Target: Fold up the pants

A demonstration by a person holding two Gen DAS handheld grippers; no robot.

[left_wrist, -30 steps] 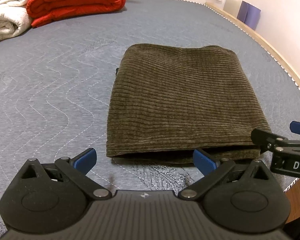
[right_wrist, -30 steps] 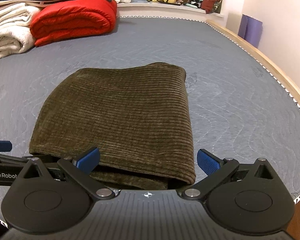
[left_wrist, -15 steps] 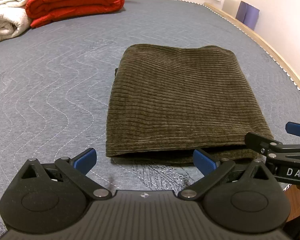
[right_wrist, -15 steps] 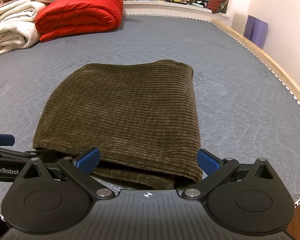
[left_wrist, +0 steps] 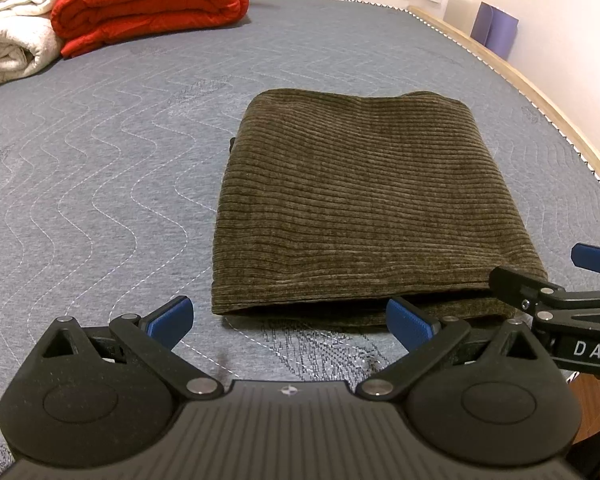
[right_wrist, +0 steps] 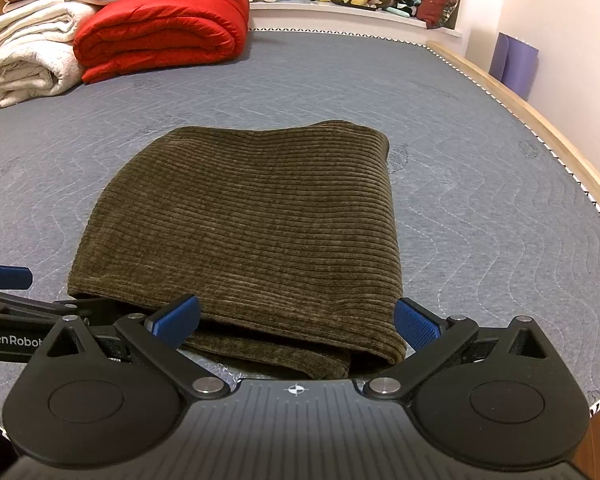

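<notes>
Snagging risk: both tools, left and right, sit spread open and empty at the near edge of the folded olive-brown corduroy pants, so a careless pass could drag the layers apart on the grey quilted mattress.

Over the last second both grippers have drawn back and up from the folded pants. In the right wrist view the near edge of the pants, which lay under the right gripper, now shows its lower layer. The left gripper has eased back only slightly from that edge.
</notes>
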